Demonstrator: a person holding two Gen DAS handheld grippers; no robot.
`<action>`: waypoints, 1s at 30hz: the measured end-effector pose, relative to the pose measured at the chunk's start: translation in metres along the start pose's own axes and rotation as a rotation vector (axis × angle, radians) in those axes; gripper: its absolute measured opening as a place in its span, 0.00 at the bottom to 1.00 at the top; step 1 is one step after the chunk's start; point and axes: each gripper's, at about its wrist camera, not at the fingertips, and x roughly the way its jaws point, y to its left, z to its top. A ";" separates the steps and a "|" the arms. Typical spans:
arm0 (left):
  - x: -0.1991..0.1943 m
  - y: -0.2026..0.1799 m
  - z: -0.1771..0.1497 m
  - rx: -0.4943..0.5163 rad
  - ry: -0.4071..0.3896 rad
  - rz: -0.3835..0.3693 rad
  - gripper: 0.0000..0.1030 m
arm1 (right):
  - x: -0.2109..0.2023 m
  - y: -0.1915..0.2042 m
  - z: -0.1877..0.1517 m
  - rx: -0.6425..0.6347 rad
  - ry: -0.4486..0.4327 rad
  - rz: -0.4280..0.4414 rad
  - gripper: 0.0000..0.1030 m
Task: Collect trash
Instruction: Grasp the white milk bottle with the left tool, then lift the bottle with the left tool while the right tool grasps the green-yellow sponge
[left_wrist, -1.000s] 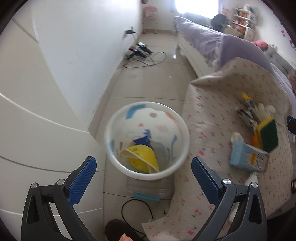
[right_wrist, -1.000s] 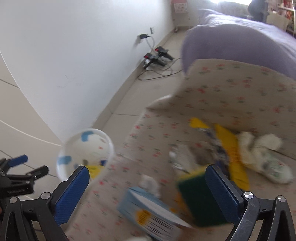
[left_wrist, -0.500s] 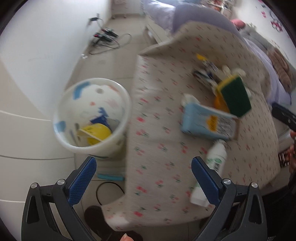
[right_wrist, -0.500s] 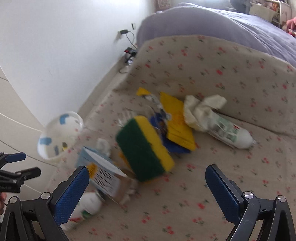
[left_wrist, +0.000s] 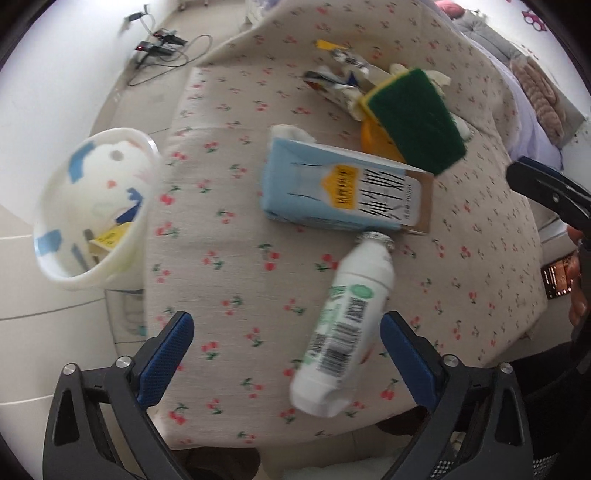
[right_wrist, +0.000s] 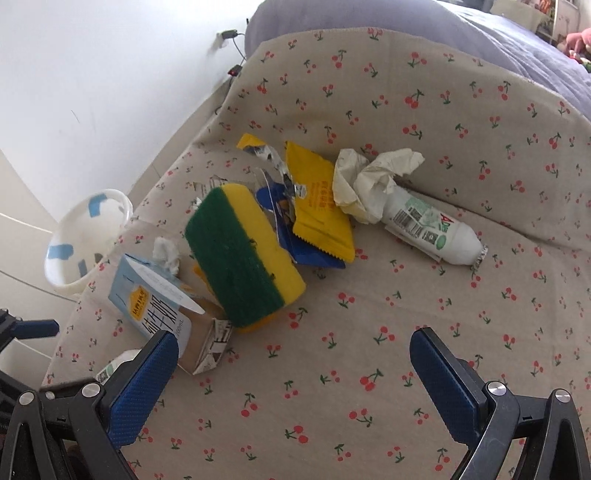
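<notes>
Trash lies on a cherry-print cloth (left_wrist: 229, 206). A white bottle (left_wrist: 343, 325) lies just ahead of my open, empty left gripper (left_wrist: 288, 354). Beyond it are a light blue carton (left_wrist: 332, 188) and a green-and-yellow sponge (left_wrist: 413, 118). The white bin (left_wrist: 92, 206) stands left of the cloth with scraps inside. In the right wrist view my open, empty right gripper (right_wrist: 295, 373) hovers over bare cloth near the sponge (right_wrist: 240, 251), carton (right_wrist: 155, 306), yellow wrapper (right_wrist: 317, 199), crumpled paper (right_wrist: 369, 177) and a second white bottle (right_wrist: 428, 225).
A white wall (right_wrist: 92, 74) runs along the left. Cables and a power strip (left_wrist: 162, 40) lie on the floor behind the bin. A purple bedcover (right_wrist: 424, 33) lies behind the cloth. The right gripper shows at the right edge of the left wrist view (left_wrist: 546, 192).
The left gripper swung right from above the bin to over the cloth, now near the white bottle. The right gripper moved in over the cloth toward the pile.
</notes>
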 end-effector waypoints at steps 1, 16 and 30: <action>0.001 -0.004 0.000 0.011 0.002 -0.010 0.93 | 0.001 0.000 0.000 0.000 0.000 -0.005 1.00; 0.013 -0.016 0.007 0.044 0.048 -0.105 0.37 | 0.022 0.005 0.012 0.001 0.021 -0.040 1.00; -0.047 0.030 0.016 -0.060 -0.123 -0.103 0.37 | 0.051 0.023 0.030 -0.017 0.060 -0.077 1.00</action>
